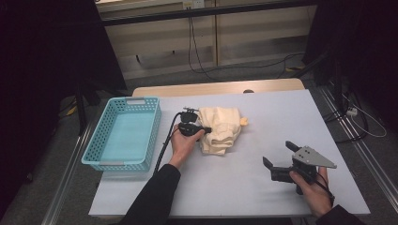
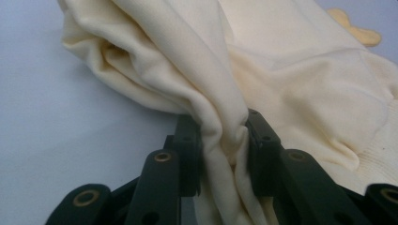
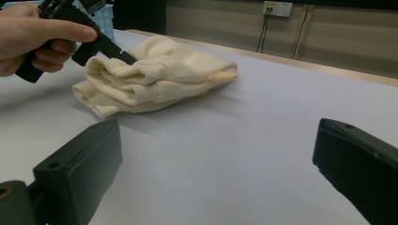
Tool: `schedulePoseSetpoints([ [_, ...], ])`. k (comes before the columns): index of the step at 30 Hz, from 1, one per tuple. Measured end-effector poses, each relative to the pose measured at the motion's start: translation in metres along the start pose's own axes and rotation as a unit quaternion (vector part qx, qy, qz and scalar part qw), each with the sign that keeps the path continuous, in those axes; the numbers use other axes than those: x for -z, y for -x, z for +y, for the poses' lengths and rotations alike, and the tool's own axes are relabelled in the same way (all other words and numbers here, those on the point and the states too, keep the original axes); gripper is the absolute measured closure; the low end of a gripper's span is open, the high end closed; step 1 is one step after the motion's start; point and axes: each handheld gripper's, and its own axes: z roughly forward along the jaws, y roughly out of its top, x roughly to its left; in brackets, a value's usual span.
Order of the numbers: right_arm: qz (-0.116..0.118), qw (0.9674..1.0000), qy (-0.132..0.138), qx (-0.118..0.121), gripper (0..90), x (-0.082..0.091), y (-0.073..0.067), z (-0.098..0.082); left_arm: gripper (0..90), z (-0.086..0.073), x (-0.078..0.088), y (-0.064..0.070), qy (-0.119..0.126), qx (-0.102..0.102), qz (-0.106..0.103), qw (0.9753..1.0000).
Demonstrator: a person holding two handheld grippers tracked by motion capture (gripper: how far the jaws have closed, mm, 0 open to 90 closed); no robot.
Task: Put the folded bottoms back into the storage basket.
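Note:
A cream folded garment lies bunched in the middle of the white table. My left gripper is at its left edge, shut on a fold of the cream garment that is pinched between the black jaws. From the right gripper view the garment sits to the far left, with the left gripper biting its near top edge. My right gripper is held above the table's front right, open wide, with nothing between its fingers.
A light blue plastic basket stands empty at the table's left side. Bare table surface lies between the garment and the right gripper. Cables run over the floor beyond the far edge.

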Motion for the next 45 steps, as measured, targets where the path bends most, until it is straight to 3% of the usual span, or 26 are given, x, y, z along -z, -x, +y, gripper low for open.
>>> schedulePoseSetpoints([
  [17, 0.000, 1.0000, 0.001, 0.000, 1.3, 0.000, 0.000, 0.000, 72.4, 0.006, 0.015, 0.011, 0.021, -0.032, 0.002, 0.9993],
  [24, -0.003, 1.0000, 0.002, -0.001, 1.3, 0.001, 0.000, 0.000, 72.5, 0.008, 0.020, 0.015, 0.027, -0.034, -0.005, 0.9990],
  [31, -0.003, 1.0000, 0.003, 0.000, 1.4, 0.001, 0.000, 0.000, 72.7, 0.010, 0.028, 0.024, 0.037, -0.062, 0.000, 0.9974],
  [45, -0.003, 1.0000, 0.003, 0.001, 1.4, 0.001, 0.000, 0.000, 73.1, 0.015, 0.042, 0.037, 0.057, -0.083, -0.002, 0.9949],
])
